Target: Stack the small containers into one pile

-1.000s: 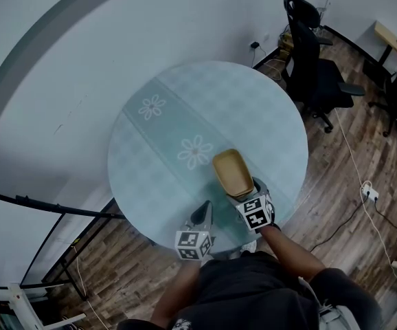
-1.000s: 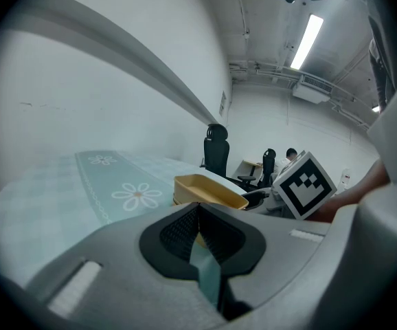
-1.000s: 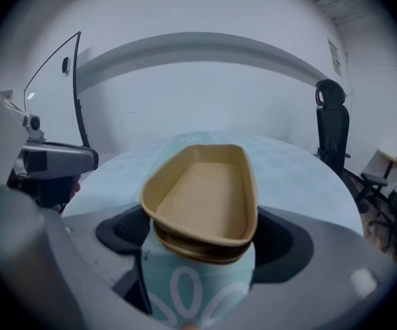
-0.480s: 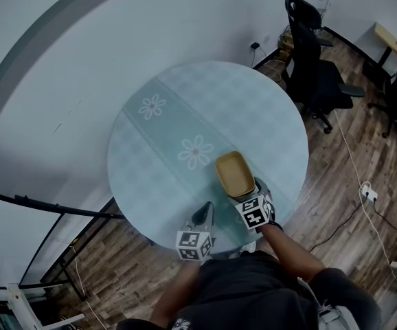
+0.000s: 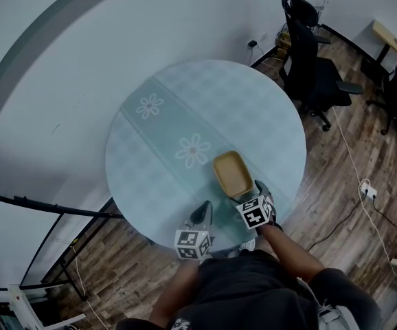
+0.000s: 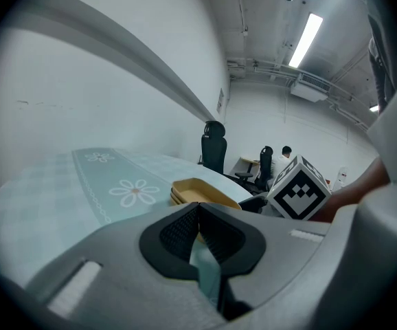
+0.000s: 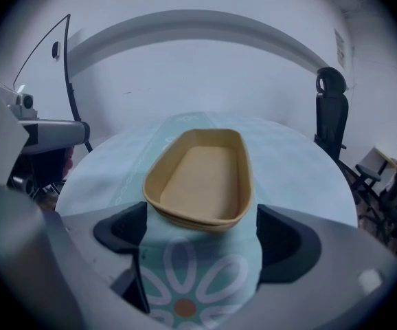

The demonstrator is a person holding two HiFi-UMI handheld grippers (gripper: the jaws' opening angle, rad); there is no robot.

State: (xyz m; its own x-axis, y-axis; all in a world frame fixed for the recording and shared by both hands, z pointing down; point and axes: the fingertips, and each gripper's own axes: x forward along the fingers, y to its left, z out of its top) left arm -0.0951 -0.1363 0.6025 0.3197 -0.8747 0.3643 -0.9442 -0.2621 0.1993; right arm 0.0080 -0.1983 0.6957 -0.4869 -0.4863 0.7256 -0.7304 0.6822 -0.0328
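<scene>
A stack of shallow tan containers point(image 5: 231, 173) rests on the round table point(image 5: 157, 150), on its teal flowered cloth, near the front right. My right gripper point(image 5: 248, 194) sits just behind the stack's near end. In the right gripper view the stack point(image 7: 200, 177) lies between the wide-apart jaws of that gripper point(image 7: 202, 236); the pads point(image 7: 123, 231) stand off its sides and the gripper is open. My left gripper point(image 5: 202, 213) hovers at the table's front edge, left of the stack. Its pads point(image 6: 185, 234) meet with nothing between them, and the stack point(image 6: 200, 192) shows just beyond.
A curved pale wall wraps the table's far and left sides. Black office chairs point(image 5: 312, 60) stand on the wood floor at the right, with cables and a power strip point(image 5: 370, 192). A black rail point(image 5: 47, 205) runs at the lower left.
The right gripper has dipped slightly toward the table at the stack's near end. The stack and the left gripper stay where they were.
</scene>
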